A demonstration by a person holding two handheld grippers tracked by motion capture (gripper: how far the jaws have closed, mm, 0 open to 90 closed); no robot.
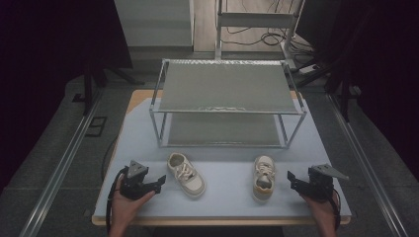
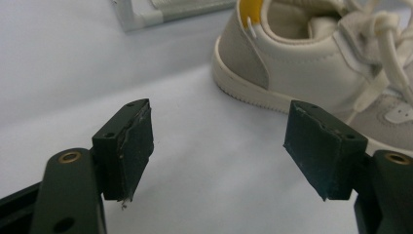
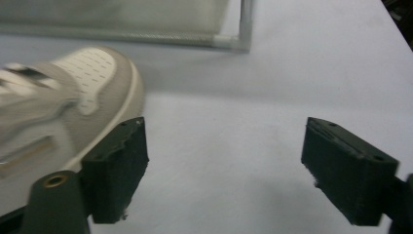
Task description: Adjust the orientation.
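While no writing reads on either shoe [image 1: 186,175] [image 1: 263,177], left tongs [image 1: 159,181] and right tongs [image 1: 293,180] gape released

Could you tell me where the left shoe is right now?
In the high view, the left shoe lies on the table, before the rack, beside the open left gripper.

Two small shoes lie on the bench [image 1: 222,197]: one pale shoe on the left [image 1: 186,175] and one on the right with a yellow lining [image 1: 263,177]. One metal rack [image 1: 227,101] with two shelves stands behind them. Two grippers are held over the bench, the left gripper [image 1: 159,181] and the right gripper [image 1: 292,178].
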